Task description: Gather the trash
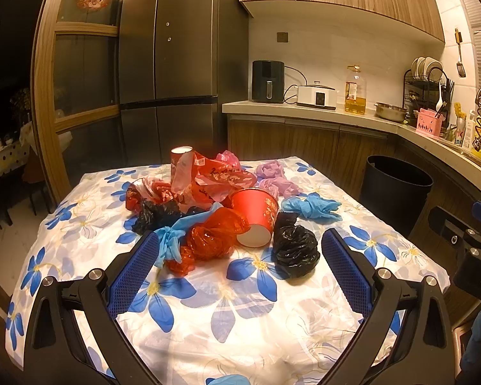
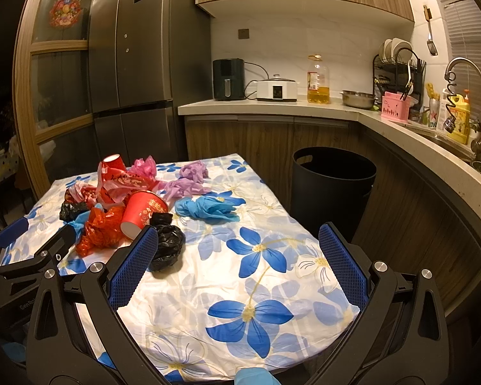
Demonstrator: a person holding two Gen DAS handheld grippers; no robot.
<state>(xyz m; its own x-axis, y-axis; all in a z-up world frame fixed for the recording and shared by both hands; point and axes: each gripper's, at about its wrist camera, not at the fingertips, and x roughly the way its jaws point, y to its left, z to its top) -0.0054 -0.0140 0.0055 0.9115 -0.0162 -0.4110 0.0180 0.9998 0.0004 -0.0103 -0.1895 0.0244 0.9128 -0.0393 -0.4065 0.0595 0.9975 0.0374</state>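
Observation:
A heap of trash lies on the flowered tablecloth (image 1: 240,320): a tipped red paper cup (image 1: 256,218), a crumpled black bag (image 1: 296,250), a red plastic bag (image 1: 211,237), a blue glove (image 1: 311,207), purple gloves (image 1: 272,178) and an upright red cup (image 1: 181,160). My left gripper (image 1: 239,243) is open and empty, just short of the heap. My right gripper (image 2: 239,240) is open and empty over the table's right part, with the black bag (image 2: 166,247) by its left finger. A black trash bin (image 2: 332,179) stands on the floor right of the table.
A kitchen counter (image 2: 272,107) runs behind and along the right with an air fryer (image 2: 227,78), cooker, oil bottle, dish rack and sink. A dark fridge (image 1: 170,64) stands behind the table. The bin also shows in the left wrist view (image 1: 394,192).

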